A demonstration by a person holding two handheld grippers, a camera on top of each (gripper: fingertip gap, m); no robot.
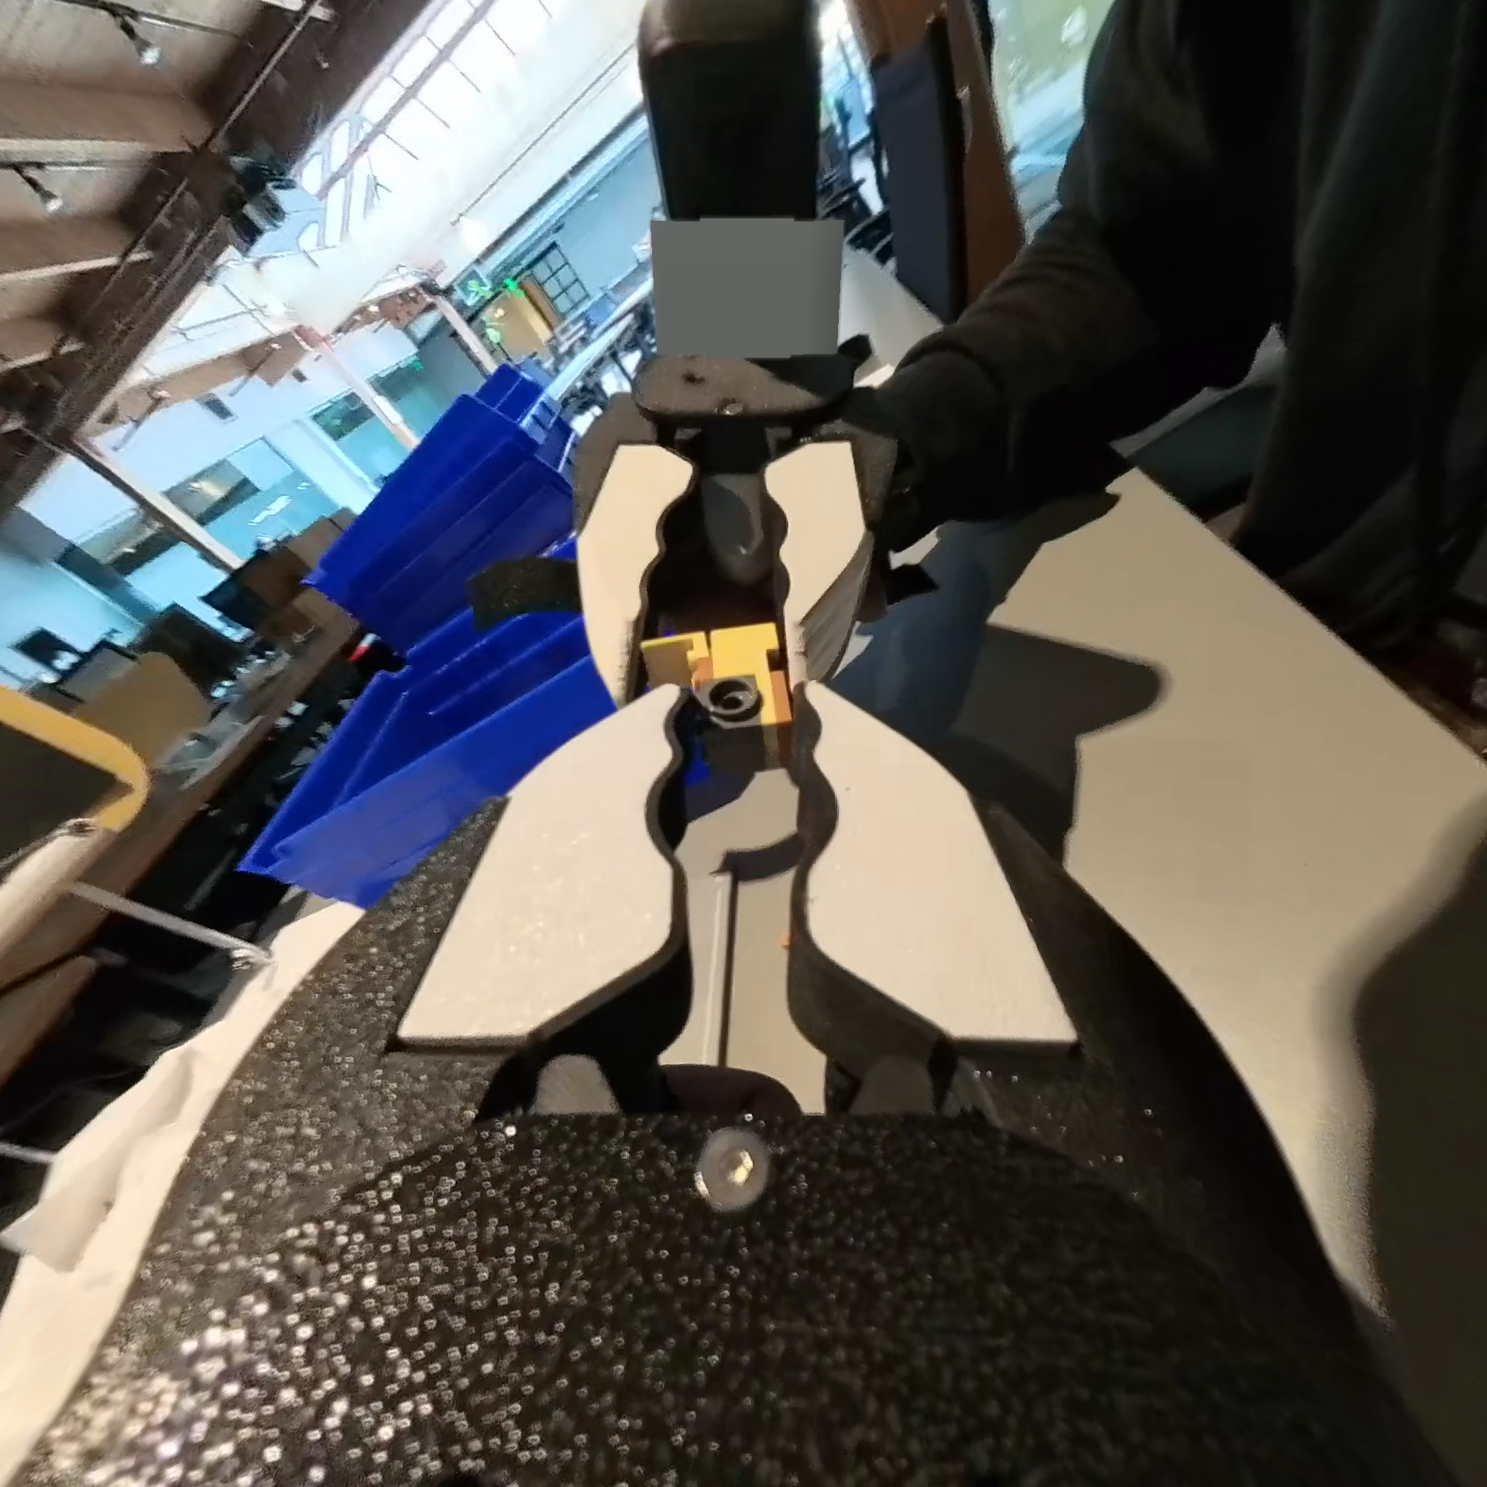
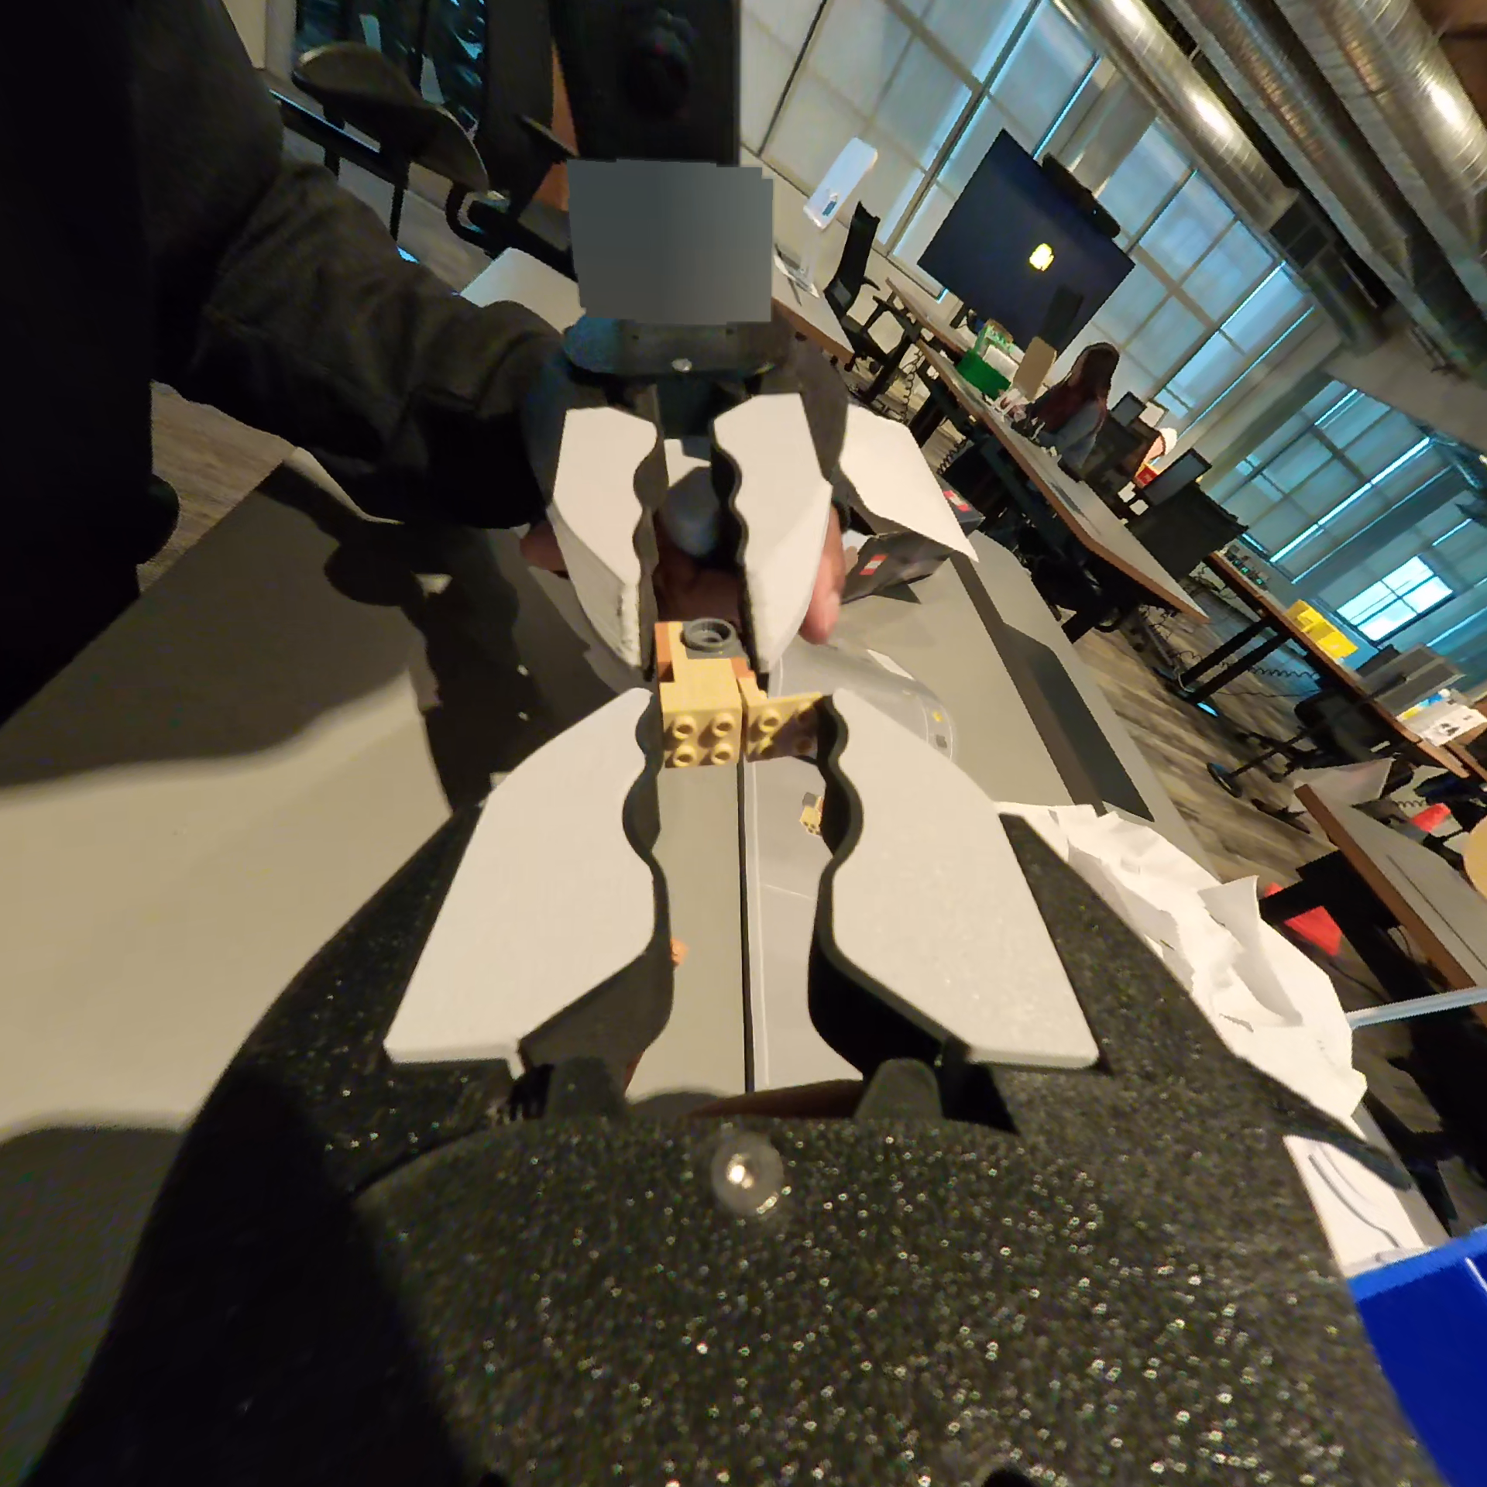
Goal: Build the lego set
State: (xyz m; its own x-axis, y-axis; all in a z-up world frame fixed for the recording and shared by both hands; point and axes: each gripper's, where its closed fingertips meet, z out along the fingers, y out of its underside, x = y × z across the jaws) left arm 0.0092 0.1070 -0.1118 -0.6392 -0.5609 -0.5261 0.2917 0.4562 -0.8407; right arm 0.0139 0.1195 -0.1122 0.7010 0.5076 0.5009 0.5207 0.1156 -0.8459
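Observation:
Both grippers face each other above the grey table (image 2: 241, 724) and hold one small lego assembly between them. In the left wrist view my left gripper (image 1: 736, 702) is shut on its near end, where a dark grey round piece (image 1: 728, 702) sits against tan-yellow bricks (image 1: 736, 656). The right gripper (image 1: 720, 648) grips those bricks from the far side. In the right wrist view my right gripper (image 2: 736, 716) is shut on two tan studded bricks (image 2: 700, 728). The left gripper (image 2: 700, 644) beyond holds the part with the grey round piece (image 2: 708, 636). The parts touch.
Blue bins (image 1: 451, 644) stand at the table's left edge. A loose tan piece (image 2: 811, 813), a small orange piece (image 2: 680, 953), a clear plastic bag (image 2: 877, 684) and crumpled white paper (image 2: 1167, 925) lie on the table. A person's dark sleeve (image 1: 1046, 386) holds each gripper. The grippers are tip to tip, or close to it.

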